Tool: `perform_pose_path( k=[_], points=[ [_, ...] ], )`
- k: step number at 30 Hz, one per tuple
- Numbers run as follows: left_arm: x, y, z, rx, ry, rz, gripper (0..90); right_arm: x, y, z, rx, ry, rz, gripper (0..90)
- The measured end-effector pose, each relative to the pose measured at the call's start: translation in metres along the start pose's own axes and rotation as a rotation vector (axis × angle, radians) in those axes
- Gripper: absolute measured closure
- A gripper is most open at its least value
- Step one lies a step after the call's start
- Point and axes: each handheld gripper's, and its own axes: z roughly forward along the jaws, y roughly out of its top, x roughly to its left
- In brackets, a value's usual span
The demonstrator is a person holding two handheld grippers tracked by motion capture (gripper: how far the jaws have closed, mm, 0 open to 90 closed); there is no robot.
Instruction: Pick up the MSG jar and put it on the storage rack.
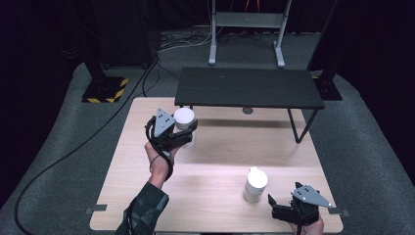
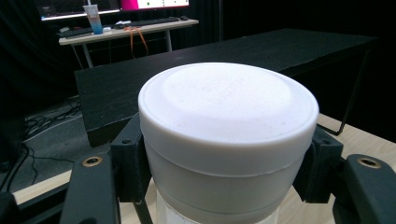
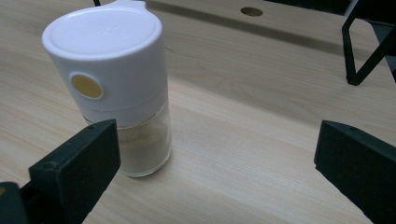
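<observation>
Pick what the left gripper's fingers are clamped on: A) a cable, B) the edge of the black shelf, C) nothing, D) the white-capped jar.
D: in the left gripper view the left gripper has its fingers pressed on both sides of the white-capped jar, just below its cap.

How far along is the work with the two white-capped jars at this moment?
Done: the left gripper is shut on the white-lidded jar, pads on both sides below the cap, near the black shelf. In hand: that jar, apparently just off the table. Left: the second jar stands untouched beside the open right gripper; where either jar goes isn't visible.
</observation>
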Motion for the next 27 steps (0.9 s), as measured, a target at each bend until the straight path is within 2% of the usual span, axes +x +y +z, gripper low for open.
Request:
perform_pose_path(
  k=[18,27],
  points=[
    [0.006,0.011,0.014,0.003,0.004,-0.022,34.4,-0.002,0.001,0.001,0.009,0.004,-0.001,0.0],
    [0.008,0.017,0.020,0.001,0.005,-0.020,34.4,-0.003,0.001,0.002,0.009,0.006,-0.003,0.0]
  ],
)
